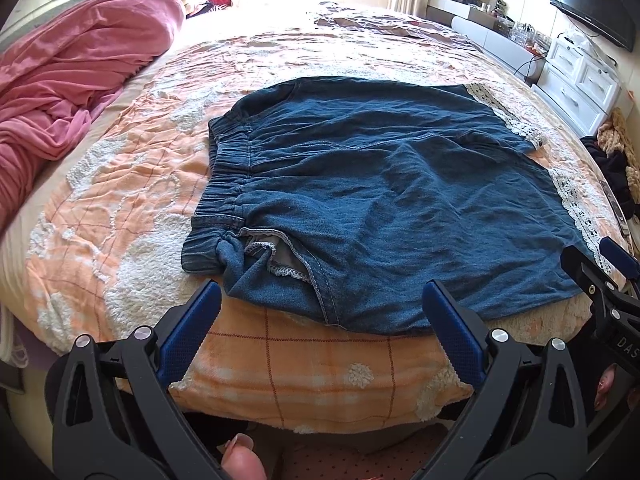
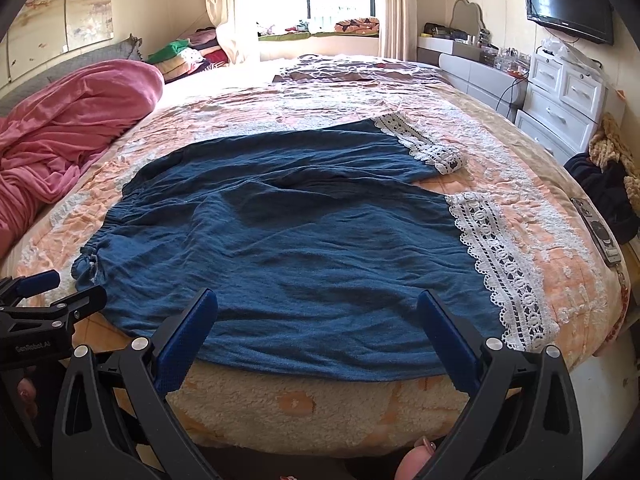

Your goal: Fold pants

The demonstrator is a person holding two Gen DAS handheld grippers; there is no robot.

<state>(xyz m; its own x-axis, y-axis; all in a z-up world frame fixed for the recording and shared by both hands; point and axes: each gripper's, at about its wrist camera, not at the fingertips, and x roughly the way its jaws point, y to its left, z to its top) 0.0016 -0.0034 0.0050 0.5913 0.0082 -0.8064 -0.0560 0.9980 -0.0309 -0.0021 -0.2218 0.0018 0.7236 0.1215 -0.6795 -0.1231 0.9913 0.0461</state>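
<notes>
The pants (image 1: 380, 200), dark blue with white lace trim (image 2: 500, 264) at both leg hems, lie spread flat on the bed (image 1: 120, 208), over its peach and white patterned cover, close to the near edge. Their elastic waistband (image 1: 224, 184) points to the left and the two legs run to the right, the near leg lying just apart from the far one at the hems. The left tool (image 1: 320, 320) hovers at the near edge of the bed with its blue-padded fingers spread wide and nothing between them; the waistband corner and an open pocket (image 1: 276, 256) sit just ahead of it, and the pants' near edge passes between its fingertips. The right tool (image 2: 318, 328) is likewise spread wide and empty, poised over the near leg, whose blue cloth fills the gap between its fingers, with the lace hem just to its right. A crumpled pink blanket (image 2: 68, 128) lies well apart at the far left of the bed.
</notes>
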